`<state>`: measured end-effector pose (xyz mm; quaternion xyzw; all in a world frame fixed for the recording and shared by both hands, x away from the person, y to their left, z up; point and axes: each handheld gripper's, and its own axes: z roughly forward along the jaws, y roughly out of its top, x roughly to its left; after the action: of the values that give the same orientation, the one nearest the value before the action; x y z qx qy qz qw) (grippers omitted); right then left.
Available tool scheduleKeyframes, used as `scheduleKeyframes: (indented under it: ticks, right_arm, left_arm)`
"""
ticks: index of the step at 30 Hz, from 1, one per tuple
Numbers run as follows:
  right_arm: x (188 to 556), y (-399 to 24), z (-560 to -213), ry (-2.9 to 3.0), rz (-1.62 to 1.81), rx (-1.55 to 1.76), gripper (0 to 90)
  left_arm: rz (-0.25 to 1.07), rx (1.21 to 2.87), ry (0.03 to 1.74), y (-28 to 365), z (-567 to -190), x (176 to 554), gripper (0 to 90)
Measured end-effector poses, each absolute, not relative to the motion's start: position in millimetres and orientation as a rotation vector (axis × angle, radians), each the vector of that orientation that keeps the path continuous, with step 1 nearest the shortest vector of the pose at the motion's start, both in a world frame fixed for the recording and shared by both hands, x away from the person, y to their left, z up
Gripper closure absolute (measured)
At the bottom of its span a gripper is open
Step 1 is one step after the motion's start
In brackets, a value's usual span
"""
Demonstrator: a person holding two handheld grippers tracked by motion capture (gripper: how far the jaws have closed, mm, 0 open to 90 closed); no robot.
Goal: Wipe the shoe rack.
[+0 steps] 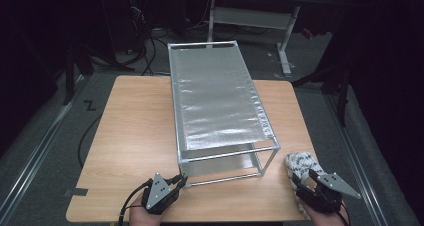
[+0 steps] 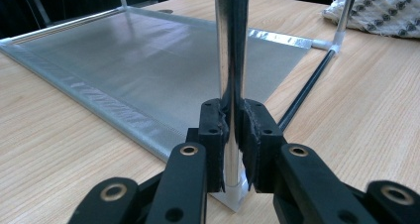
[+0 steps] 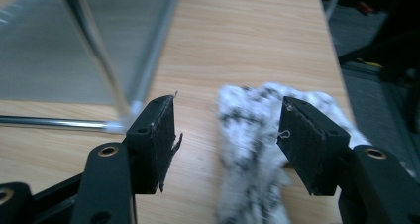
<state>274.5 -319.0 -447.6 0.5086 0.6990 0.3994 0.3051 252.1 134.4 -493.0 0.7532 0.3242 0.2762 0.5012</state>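
Left gripper point(image 1: 181, 180) at 7 o'clock on the table point(image 1: 130, 136), jaws pinching the near-left upright post point(image 2: 231, 60) of the metal-frame rack point(image 1: 215, 93), just above its corner foot. Right gripper point(image 1: 301, 178) at 5 o'clock, jaws spread, not pressing anything. Black-and-white patterned cloth point(image 3: 252, 135) lies bunched on the table between and under the spread jaws, just beside the rack's near-right corner.

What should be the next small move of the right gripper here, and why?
Probably lower the right gripper and close it on the black-and-white cloth. Its jaws stand open, with the cloth lying on the table between them, not pressed. The left gripper already clamps the rack's corner post.
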Motion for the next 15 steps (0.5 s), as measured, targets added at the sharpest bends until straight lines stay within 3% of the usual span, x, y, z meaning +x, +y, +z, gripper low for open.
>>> scheduleKeyframes:
  ticks: [15]
  right_arm:
    - [282, -274, -446, 1.96, 1.151, 1.195, 38.3]
  left_arm:
    - [0.686, 1.824, 0.794, 140, -493, 239, 79.3]
